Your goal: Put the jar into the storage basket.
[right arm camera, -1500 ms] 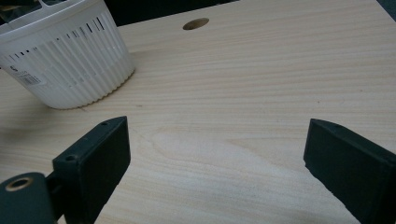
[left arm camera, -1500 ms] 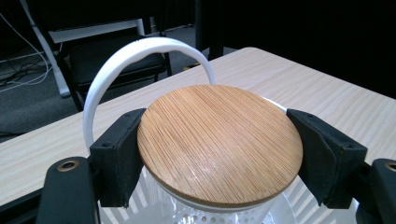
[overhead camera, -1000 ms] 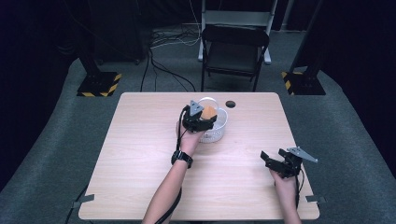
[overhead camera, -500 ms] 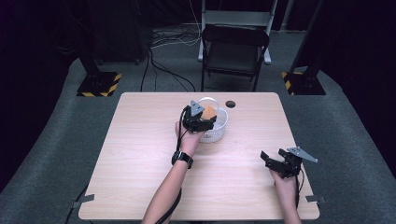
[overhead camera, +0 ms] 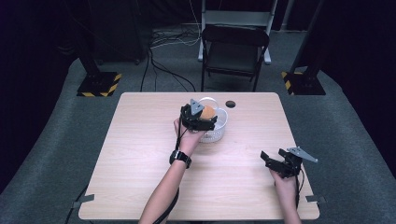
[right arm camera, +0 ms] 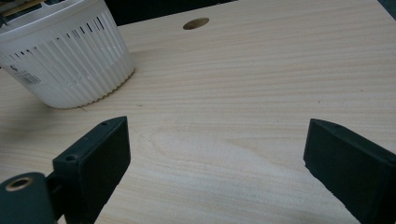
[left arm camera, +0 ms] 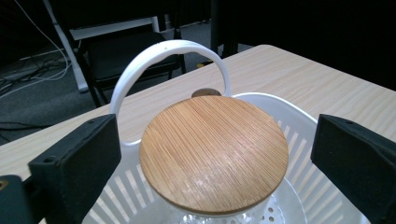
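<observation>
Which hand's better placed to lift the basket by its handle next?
Left. The left gripper is open right over the basket, near its handle; the right gripper is far off.

i see the lidded jar (left arm camera: 214, 154) in the basket (overhead camera: 219, 130), mid-table (overhead camera: 140, 168); a hole (overhead camera: 230, 104) lies behind, a chair (overhead camera: 233, 51) beyond.

On a pale wooden table (overhead camera: 140, 154), the left gripper (overhead camera: 201, 117) hovers over a white basket (overhead camera: 220, 128) holding a jar with a round wooden lid (overhead camera: 208, 112); its jaws have just been opening. The right gripper (overhead camera: 275, 161) rests near the table's right edge, jaws apart
</observation>
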Tool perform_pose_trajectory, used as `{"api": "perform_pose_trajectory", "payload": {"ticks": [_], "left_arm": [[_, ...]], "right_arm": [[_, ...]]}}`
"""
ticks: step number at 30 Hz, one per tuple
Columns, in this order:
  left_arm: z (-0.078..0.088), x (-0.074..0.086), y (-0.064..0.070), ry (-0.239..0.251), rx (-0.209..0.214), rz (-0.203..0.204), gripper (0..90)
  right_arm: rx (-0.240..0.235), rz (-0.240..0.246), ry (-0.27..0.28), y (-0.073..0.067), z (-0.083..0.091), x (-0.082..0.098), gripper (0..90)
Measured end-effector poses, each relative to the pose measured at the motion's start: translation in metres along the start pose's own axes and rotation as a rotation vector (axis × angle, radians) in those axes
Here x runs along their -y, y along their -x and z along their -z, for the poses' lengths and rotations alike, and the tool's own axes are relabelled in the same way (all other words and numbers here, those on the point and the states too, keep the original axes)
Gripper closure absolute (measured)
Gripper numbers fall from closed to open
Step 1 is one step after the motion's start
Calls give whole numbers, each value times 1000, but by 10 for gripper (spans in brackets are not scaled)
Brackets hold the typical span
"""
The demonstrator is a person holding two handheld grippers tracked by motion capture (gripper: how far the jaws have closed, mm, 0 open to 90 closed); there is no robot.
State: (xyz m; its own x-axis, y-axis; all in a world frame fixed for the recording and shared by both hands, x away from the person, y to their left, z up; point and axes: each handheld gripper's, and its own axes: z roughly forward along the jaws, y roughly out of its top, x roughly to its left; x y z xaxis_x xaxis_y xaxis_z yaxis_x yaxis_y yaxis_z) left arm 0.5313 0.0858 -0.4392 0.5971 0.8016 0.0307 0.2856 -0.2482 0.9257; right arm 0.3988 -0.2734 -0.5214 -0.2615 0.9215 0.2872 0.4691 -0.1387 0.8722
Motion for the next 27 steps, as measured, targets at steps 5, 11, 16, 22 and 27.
{"api": "perform_pose_trajectory", "payload": {"ticks": [5, 11, 16, 22, 27], "left_arm": [[15, -9, -4, 11, 27, -8, 2], [37, -17, -8, 3, 79, -28, 2], [57, -19, -9, -15, 107, -61, 2], [81, -9, -13, -6, 148, -61, 2], [99, 15, -20, -20, 168, -55, 2]], "right_arm": [[1, 0, -1, 0, 0, 0, 65], [3, 2, -2, 0, 0, 0, 65], [3, 0, -1, 0, 0, 0, 65], [3, 2, -1, 0, 0, 0, 65], [4, 4, -4, -1, 0, 0, 65]]}}
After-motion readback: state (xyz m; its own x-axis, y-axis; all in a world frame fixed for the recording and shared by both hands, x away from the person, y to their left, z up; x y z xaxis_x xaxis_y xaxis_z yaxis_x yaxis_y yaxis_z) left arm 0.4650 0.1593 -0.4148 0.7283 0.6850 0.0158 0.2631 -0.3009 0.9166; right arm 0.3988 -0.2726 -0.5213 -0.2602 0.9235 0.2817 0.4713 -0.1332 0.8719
